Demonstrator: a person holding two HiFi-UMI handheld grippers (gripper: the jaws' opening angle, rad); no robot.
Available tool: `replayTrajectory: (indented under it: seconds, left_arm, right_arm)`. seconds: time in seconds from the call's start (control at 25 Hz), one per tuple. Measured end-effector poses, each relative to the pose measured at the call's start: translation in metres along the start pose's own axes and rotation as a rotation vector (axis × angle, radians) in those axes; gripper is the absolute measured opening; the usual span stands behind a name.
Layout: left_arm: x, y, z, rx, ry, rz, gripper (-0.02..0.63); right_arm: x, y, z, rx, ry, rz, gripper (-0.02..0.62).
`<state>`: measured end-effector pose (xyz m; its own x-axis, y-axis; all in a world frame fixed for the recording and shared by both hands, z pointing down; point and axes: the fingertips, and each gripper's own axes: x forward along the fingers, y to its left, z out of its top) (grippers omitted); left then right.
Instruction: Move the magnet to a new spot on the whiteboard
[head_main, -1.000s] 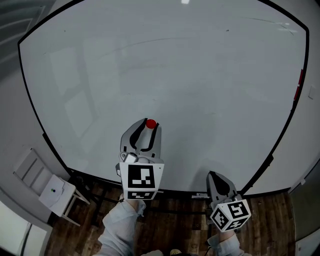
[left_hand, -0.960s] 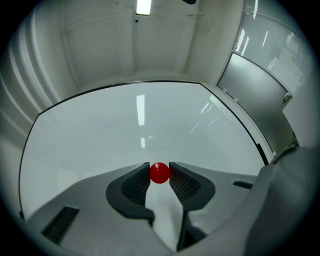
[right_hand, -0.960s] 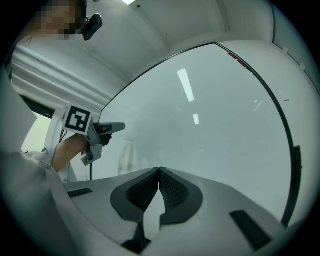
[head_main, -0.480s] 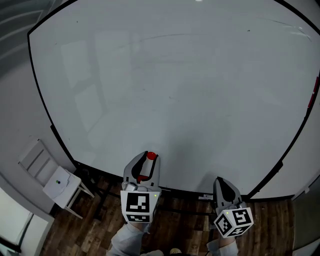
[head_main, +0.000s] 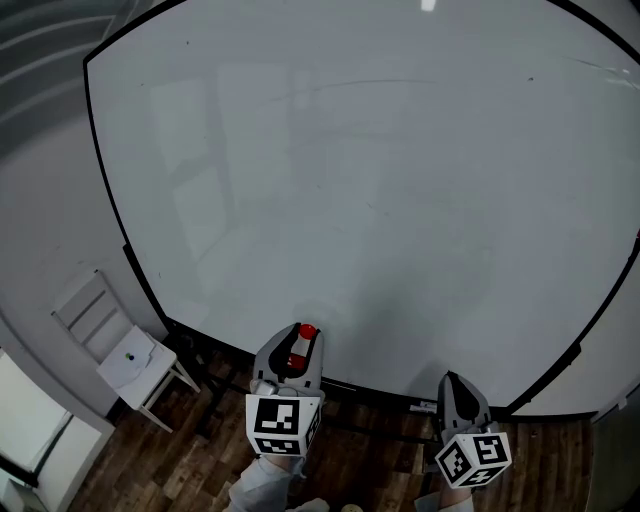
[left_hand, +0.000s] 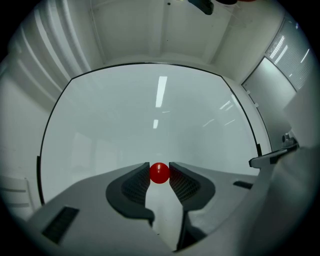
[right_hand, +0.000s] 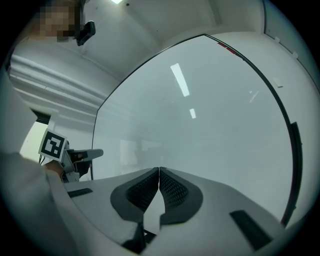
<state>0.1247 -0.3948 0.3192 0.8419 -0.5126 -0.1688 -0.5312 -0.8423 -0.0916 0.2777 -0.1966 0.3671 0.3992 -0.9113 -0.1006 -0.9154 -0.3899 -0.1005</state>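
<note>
1 glossy round red magnet (left_hand: 159, 173) pinched btwn left gripper (head_main: 301, 340) textured pads (left_hand: 137, 183); right gripper (right_hand: 159, 172) closed, empty.

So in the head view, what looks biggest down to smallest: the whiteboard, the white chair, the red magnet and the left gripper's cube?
1. Whiteboard, by far.
2. Chair.
3. Cube, though it sits nearer the camera, so its true rank against the chair is unsure.
4. Magnet, a small dot.

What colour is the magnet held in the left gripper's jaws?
Red; the magnet shows best in the left gripper view.
</note>
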Motion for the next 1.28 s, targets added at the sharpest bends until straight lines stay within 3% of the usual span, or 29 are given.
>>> replayTrajectory:
  seconds: [0.2,0.44,0.68,1.0,1.28]
  left_arm:
    - [0.015,0.009,0.032,0.045,-0.050,-0.019,0.126]
    - [0.039,0.024,0.101,0.172,-0.132,-0.046,0.126]
    - [0.062,0.056,0.169,0.217,-0.191,-0.042,0.126]
    - [0.091,0.107,0.228,0.281,-0.186,0.018,0.126]
    - [0.106,0.127,0.242,0.276,-0.151,0.015,0.126]
  right_arm:
    - [0.003,0.004,0.006,-0.014,-0.010,0.022,0.028]
    - [0.009,0.016,0.020,-0.014,-0.031,0.074,0.028]
    - [0.017,0.036,0.030,-0.037,-0.037,0.130,0.028]
    - [0.025,0.045,0.017,-0.061,0.000,0.154,0.028]
    - [0.030,0.046,0.012,-0.072,0.009,0.147,0.028]
